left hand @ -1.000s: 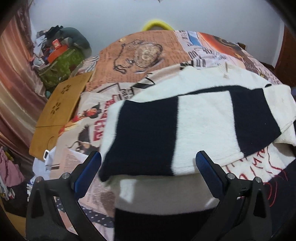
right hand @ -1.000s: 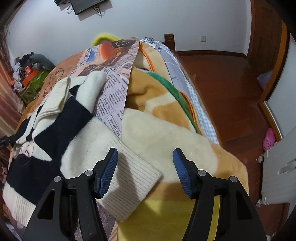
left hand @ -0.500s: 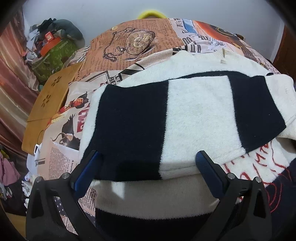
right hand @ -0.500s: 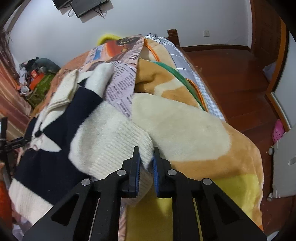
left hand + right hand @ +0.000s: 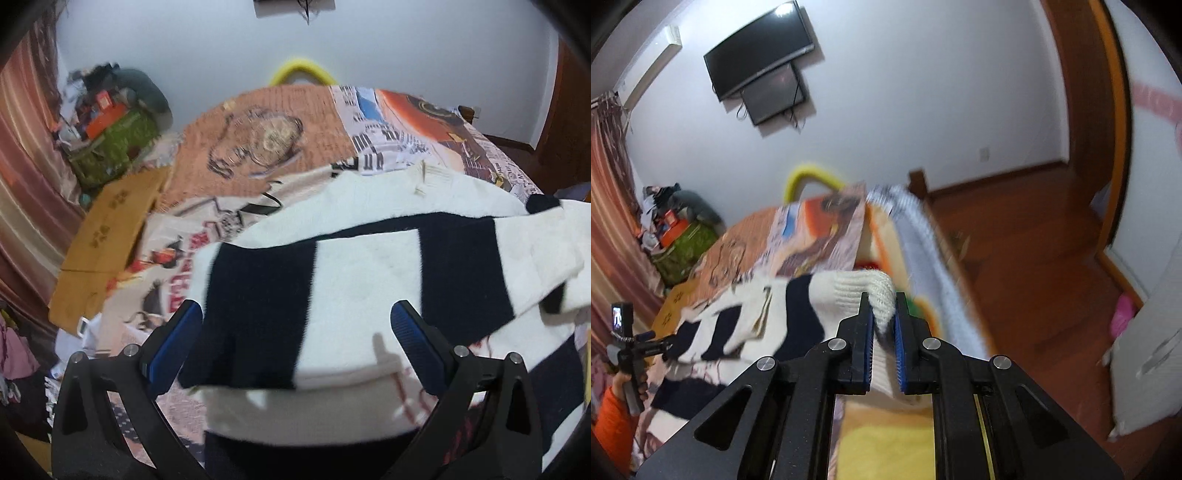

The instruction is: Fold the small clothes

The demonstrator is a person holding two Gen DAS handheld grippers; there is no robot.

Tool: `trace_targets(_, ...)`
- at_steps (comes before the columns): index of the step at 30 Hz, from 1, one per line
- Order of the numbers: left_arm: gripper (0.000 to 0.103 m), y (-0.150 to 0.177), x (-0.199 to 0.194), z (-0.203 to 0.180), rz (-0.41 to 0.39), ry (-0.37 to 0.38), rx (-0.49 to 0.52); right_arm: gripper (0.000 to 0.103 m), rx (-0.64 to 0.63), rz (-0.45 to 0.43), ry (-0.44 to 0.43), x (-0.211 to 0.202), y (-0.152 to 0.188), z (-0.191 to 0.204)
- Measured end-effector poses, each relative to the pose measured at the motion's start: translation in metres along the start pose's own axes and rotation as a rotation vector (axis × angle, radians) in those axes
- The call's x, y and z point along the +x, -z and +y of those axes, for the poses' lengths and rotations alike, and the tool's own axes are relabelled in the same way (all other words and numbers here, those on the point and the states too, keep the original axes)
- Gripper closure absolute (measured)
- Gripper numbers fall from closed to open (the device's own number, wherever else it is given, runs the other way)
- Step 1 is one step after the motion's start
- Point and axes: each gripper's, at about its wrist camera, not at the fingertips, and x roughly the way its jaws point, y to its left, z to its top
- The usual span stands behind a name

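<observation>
Pinching the ribbed cream sleeve cuff (image 5: 875,291), the right gripper (image 5: 884,325) is clamped tight at frame centre; the black-and-cream striped fuzzy knit sweater (image 5: 746,325) trails lower left across the bed. The left gripper (image 5: 295,339) gapes empty over its folded sleeve.

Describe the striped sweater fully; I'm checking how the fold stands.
The striped sweater is a fuzzy knit in broad cream and navy bands, lying spread on the printed bedspread with one sleeve folded across its body. Its ribbed cream cuff is pinched in the right gripper and lifted off the bed. The left gripper stands open over the folded sleeve, its pads clear of the fabric.
</observation>
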Motion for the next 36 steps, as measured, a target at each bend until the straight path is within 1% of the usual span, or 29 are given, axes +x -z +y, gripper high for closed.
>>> trace_targets(3,0.000,-0.010,0.027,-0.014,0.102,0.066,-0.028,0.094,-0.036,-0.035,0.029,-0.012,-0.019,0.005)
trace_targets(7,0.000,-0.018,0.046,-0.048,0.160,0.133,-0.030,0.094,-0.085,-0.090,0.068,-0.024,-0.040,0.015)
trace_targets(10,0.000,-0.025,0.051,-0.090,0.160,0.138,0.045,0.094,-0.107,-0.124,0.081,-0.028,-0.053,0.017)
trace_targets(13,0.000,-0.027,0.055,-0.134,0.162,0.131,0.145,0.094,-0.118,-0.152,0.092,-0.030,-0.064,0.018)
trace_targets(15,0.000,-0.027,0.056,-0.157,0.162,0.135,0.187,0.094,-0.124,-0.165,0.093,-0.031,-0.069,0.020)
trace_targets(17,0.000,-0.028,0.053,-0.175,0.143,0.135,0.226,0.094,-0.121,-0.172,0.074,-0.032,-0.074,0.024)
trace_targets(19,0.000,-0.030,0.049,-0.181,0.132,0.140,0.240,0.094,-0.147,-0.165,0.060,-0.031,-0.076,0.033)
trace_targets(23,0.000,-0.028,0.040,-0.178,0.134,0.172,0.228,0.094,-0.211,-0.151,0.034,-0.028,-0.077,0.054)
trace_targets(28,0.000,-0.019,0.013,-0.150,0.069,0.157,0.239,0.094,-0.263,-0.141,-0.029,-0.023,-0.081,0.084)
trace_targets(30,0.000,-0.015,0.005,-0.130,0.036,0.125,0.245,0.094,-0.292,-0.141,-0.060,-0.019,-0.082,0.105)
trace_targets(33,0.000,-0.009,0.000,-0.100,0.011,0.068,0.242,0.094,-0.313,-0.146,-0.109,-0.014,-0.082,0.124)
trace_targets(36,0.000,-0.004,-0.001,-0.060,0.012,0.032,0.195,0.094,-0.309,-0.138,-0.182,-0.004,-0.081,0.147)
